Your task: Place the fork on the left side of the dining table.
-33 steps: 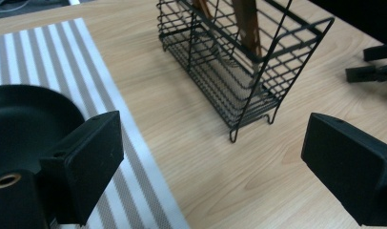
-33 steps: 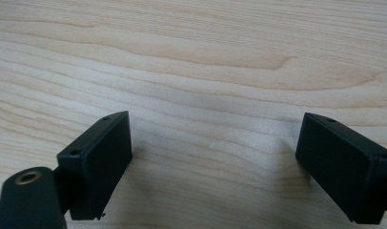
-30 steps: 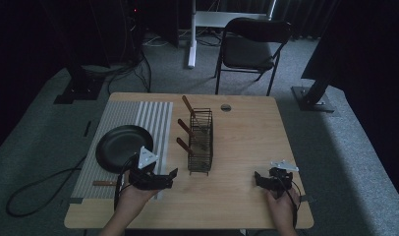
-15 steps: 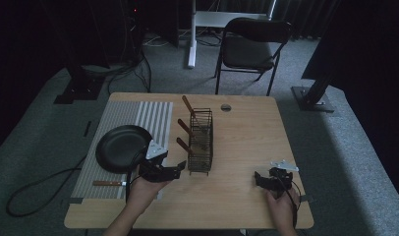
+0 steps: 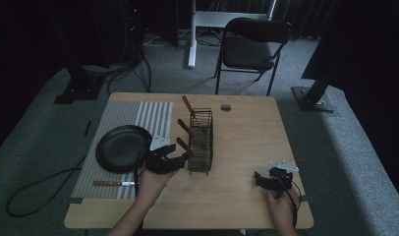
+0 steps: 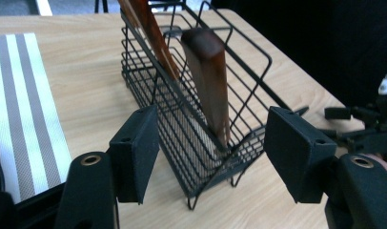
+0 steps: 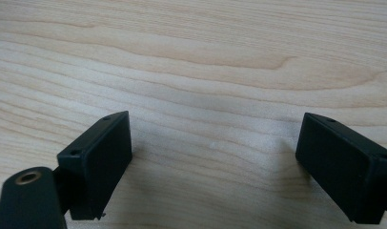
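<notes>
A black wire rack (image 5: 200, 141) stands mid-table with three wooden-handled utensils (image 5: 184, 145) leaning out of its left side. My left gripper (image 5: 180, 154) is open just left of the rack's near end. In the left gripper view the nearest wooden handle (image 6: 208, 78) rises inside the rack (image 6: 182, 124), beyond and between the open jaws of the left gripper (image 6: 215, 148), and nothing is held. My right gripper (image 5: 258, 179) rests open near the table's front right, and the right gripper (image 7: 213, 157) has bare wood between its jaws.
A black frying pan (image 5: 123, 148) lies on a grey striped mat (image 5: 138, 115) at the left. A wooden-handled knife (image 5: 113, 183) lies on the mat's near edge. A folding chair (image 5: 251, 46) stands beyond the table. A small round cap (image 5: 225, 107) sits at the far edge.
My left gripper has moved right and forward from over the mat to the near end of the rack. The right gripper has stayed put.
</notes>
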`<state>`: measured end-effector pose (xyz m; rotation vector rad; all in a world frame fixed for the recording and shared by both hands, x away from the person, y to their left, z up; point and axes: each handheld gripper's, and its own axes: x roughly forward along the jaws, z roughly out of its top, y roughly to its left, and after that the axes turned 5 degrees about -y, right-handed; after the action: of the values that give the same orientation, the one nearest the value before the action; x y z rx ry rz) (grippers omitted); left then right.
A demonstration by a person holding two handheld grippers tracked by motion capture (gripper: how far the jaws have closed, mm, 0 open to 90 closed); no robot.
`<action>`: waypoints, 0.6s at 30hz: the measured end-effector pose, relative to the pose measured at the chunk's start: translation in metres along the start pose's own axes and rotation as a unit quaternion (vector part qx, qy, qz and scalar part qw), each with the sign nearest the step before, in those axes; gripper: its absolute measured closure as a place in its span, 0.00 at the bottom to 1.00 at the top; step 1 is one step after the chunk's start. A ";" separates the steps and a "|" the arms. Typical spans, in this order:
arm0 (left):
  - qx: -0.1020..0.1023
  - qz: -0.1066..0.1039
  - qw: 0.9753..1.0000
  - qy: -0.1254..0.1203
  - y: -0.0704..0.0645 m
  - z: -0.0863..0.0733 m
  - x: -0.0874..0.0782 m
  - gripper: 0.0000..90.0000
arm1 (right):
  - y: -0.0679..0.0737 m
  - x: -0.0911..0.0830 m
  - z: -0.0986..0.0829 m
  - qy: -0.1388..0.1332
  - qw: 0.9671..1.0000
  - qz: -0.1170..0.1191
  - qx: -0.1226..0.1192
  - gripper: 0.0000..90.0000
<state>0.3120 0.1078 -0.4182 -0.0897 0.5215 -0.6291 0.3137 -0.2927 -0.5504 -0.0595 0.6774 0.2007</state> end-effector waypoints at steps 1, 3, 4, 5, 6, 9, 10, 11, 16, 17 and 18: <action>0.000 -0.001 1.000 0.001 0.000 0.000 0.002 0.48 | 0.000 0.000 0.000 0.000 1.000 0.000 0.000 0.13; 0.001 0.000 1.000 0.006 -0.001 0.000 0.005 0.51 | 0.000 0.000 0.000 0.000 1.000 0.000 0.000 0.13; -0.001 0.001 1.000 0.010 -0.001 0.000 0.007 0.54 | 0.000 0.000 0.000 0.000 1.000 0.000 0.000 0.13; -0.004 0.008 1.000 0.008 0.000 0.000 0.009 0.54 | 0.000 0.000 0.000 0.000 1.000 0.000 0.000 0.13; -0.005 0.008 1.000 0.007 0.000 0.000 0.010 0.55 | 0.000 0.000 0.000 0.000 1.000 0.000 0.000 0.13; -0.010 0.000 1.000 0.005 0.002 0.000 0.013 0.65 | 0.000 0.000 0.000 0.000 1.000 0.000 0.000 0.13; -0.011 -0.003 1.000 0.004 0.002 0.000 0.014 0.67 | 0.000 0.000 0.000 0.000 1.000 0.000 0.000 0.13; -0.010 -0.003 1.000 0.000 0.002 0.000 0.015 0.69 | 0.000 0.000 0.000 0.000 1.000 0.000 0.000 0.13; 0.003 -0.002 1.000 -0.007 -0.001 -0.002 0.016 0.78 | 0.000 0.000 0.000 0.000 1.000 0.000 0.000 0.13; 0.004 -0.004 1.000 -0.008 -0.001 -0.003 0.016 0.80 | 0.000 0.000 0.000 0.000 1.000 0.000 0.000 0.13; 0.003 -0.007 1.000 -0.010 -0.001 -0.003 0.016 0.80 | 0.000 0.000 0.000 0.000 1.000 0.000 0.000 0.13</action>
<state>0.3209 0.0976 -0.4273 -0.0946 0.5011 -0.6435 0.3137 -0.2928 -0.5504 -0.0601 0.6779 0.2014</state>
